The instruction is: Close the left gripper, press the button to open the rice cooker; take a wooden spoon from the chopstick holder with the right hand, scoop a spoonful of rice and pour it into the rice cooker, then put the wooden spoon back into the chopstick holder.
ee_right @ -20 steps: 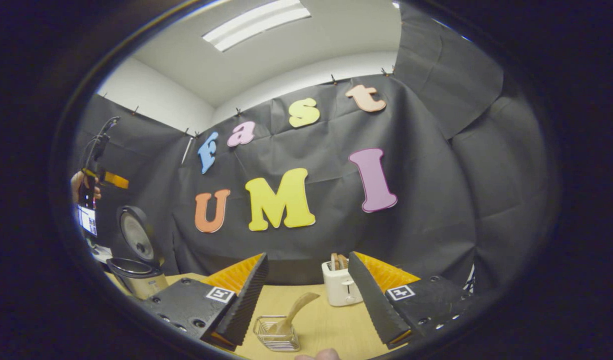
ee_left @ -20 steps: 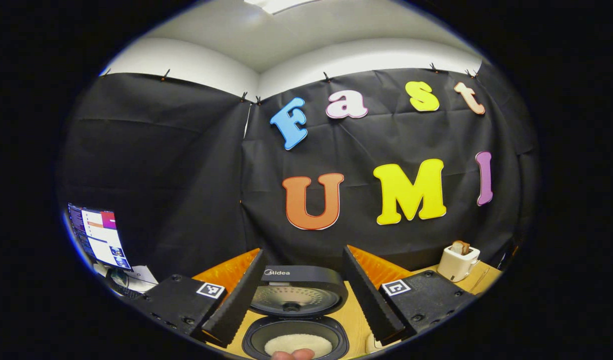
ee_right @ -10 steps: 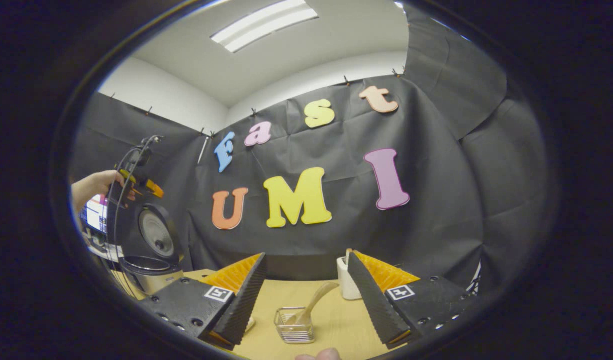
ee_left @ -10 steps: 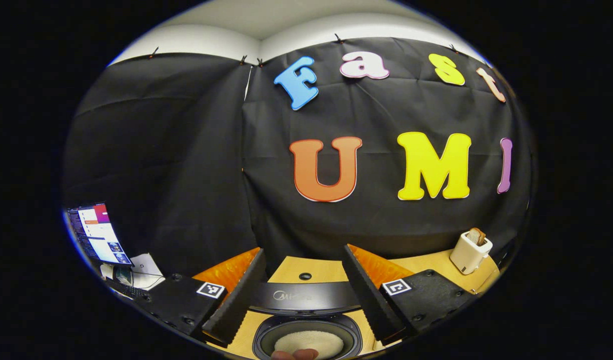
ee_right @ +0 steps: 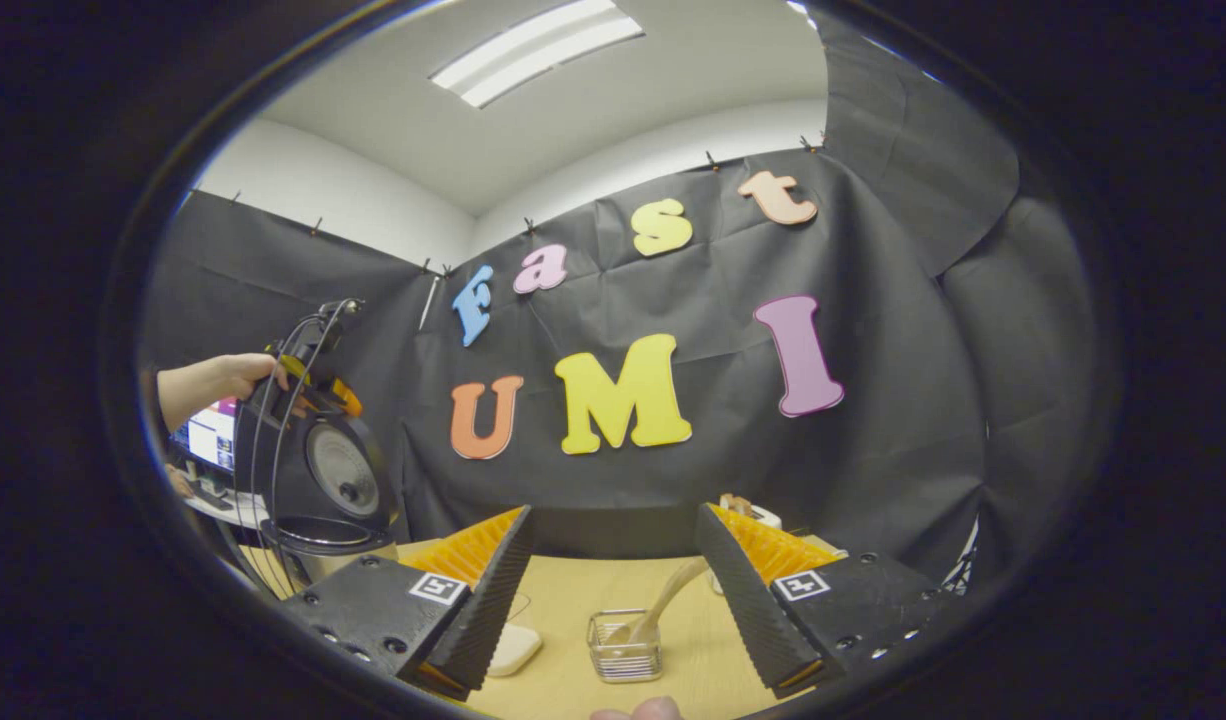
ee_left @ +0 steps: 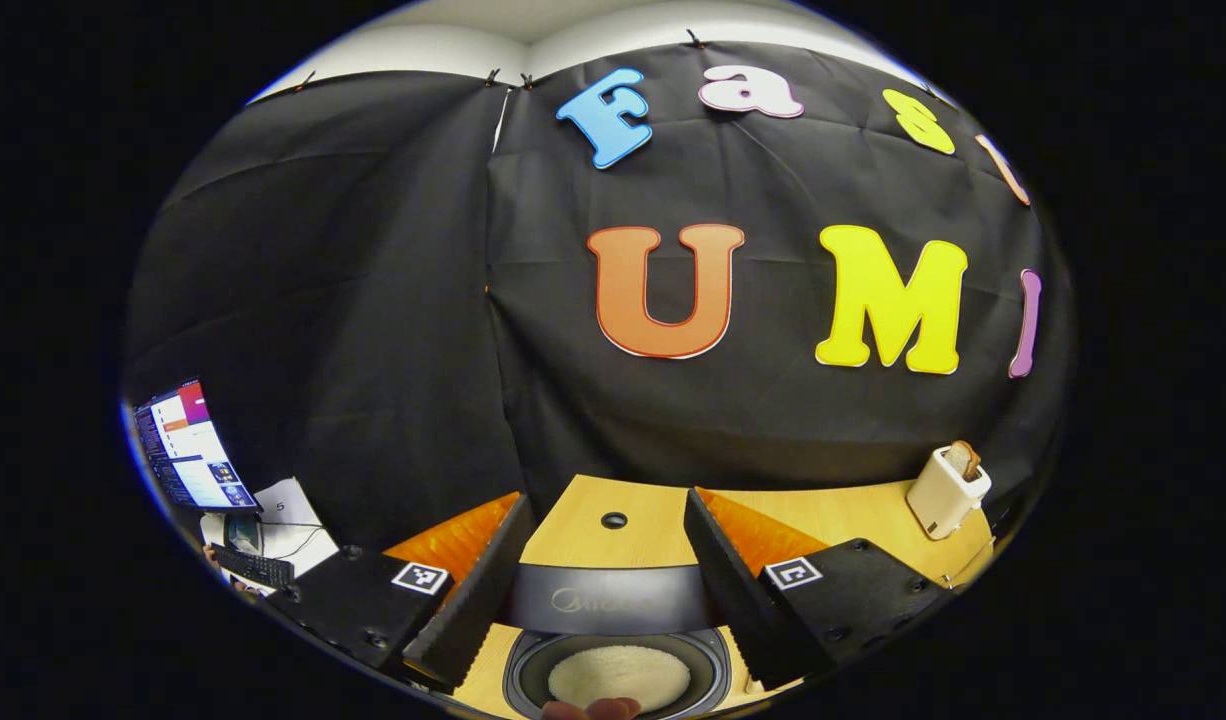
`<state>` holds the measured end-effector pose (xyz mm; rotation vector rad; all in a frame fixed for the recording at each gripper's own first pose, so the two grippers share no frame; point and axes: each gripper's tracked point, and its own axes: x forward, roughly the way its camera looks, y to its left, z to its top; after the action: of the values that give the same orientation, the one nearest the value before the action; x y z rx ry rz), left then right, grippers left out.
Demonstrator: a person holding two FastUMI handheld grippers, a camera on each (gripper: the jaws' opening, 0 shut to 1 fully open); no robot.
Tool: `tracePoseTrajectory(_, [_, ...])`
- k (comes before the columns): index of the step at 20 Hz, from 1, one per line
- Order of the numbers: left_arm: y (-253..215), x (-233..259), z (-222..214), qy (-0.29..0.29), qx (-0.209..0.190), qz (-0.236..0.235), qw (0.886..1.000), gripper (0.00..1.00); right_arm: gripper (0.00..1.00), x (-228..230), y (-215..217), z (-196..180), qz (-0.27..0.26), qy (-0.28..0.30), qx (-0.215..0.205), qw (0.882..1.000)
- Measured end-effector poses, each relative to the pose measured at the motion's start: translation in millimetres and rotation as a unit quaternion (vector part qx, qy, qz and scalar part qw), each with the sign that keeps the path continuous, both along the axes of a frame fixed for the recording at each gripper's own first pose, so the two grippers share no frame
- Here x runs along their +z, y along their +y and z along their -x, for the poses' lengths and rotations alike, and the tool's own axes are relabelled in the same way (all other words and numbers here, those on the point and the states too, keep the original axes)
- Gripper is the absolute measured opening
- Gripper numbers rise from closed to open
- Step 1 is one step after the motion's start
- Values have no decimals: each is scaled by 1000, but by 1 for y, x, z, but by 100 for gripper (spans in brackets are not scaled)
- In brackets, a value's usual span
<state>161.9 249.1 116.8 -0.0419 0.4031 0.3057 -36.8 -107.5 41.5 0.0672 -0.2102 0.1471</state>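
- The rice cooker (ee_left: 613, 640) sat at 6 o'clock in the left gripper view, its lid (ee_left: 608, 598) already swung up and standing behind the pot, so I judged the button step done.
- White rice (ee_left: 618, 677) lay in the inner pot, framed between my left gripper's (ee_left: 605, 575) fingers; its jaws were spread wide with nothing held.
- In the right gripper view I saw the same cooker at 9 o'clock, lid upright, with the other gripper held by a hand (ee_right: 228, 375) just above it.
- I took the step in hand to be fetching the wooden spoon (ee_right: 663, 605) with the right gripper (ee_right: 613, 585).
- The spoon stood tilted in the chopstick holder (ee_right: 623, 655), a small wire basket on the table (ee_right: 563, 690) at 6 o'clock in the right gripper view, its handle leaning up toward 1 o'clock.
- The right jaws were spread apart and empty, with the holder and spoon lying ahead between them but not touched.
- A toaster (ee_left: 945, 490) stood at 4 o'clock in the left gripper view, well apart from the cooker.
- For the next move, I reckoned I would need to bring the right gripper forward and down so the leaning handle passes between the fingers, then pinch it high on the shaft.
- I judged the lift should follow the handle's tilt, since the light wire holder could tip or drag along.
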Motion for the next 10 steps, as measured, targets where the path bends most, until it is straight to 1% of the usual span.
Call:
tracePoseTrajectory(6, [-10, -9, 30, 16, -10, -1, 1000, 100, 95, -7, 15, 2, -3, 9, 15, 1000])
tracePoseTrajectory(10, [-23, -26, 60, 32, -23, 19, 999, 99, 95, -4, 25, 9, 1, 7, 24, 1000])
